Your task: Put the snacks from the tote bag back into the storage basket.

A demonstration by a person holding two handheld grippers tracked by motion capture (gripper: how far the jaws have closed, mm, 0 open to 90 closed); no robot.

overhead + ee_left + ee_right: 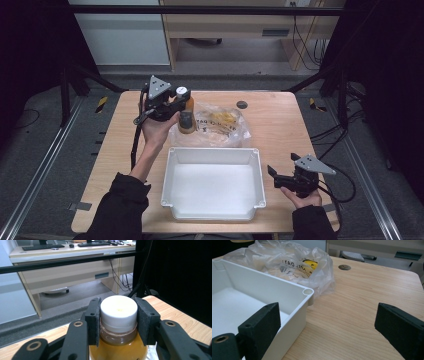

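A small bottle of amber liquid with a white cap (185, 112) (118, 315) is held off the table at the back left, above the edge of a clear plastic bag (220, 125) (294, 262). My left gripper (181, 104) (118, 320) is shut on the bottle, its pads pressed on both sides of the cap and neck. A white rectangular bin (214, 152) (274, 290) stands at the table's front centre with nothing in it. My right gripper (271, 176) (327, 327) is open, low over the wood just right of the bin's near corner, with nothing between its pads.
The crumpled bag holds yellow printed packets and lies behind the bin. A small round dark hole (242, 104) (344, 267) sits in the wooden table (285, 130) near the back edge. Black frame bars and cables surround the table.
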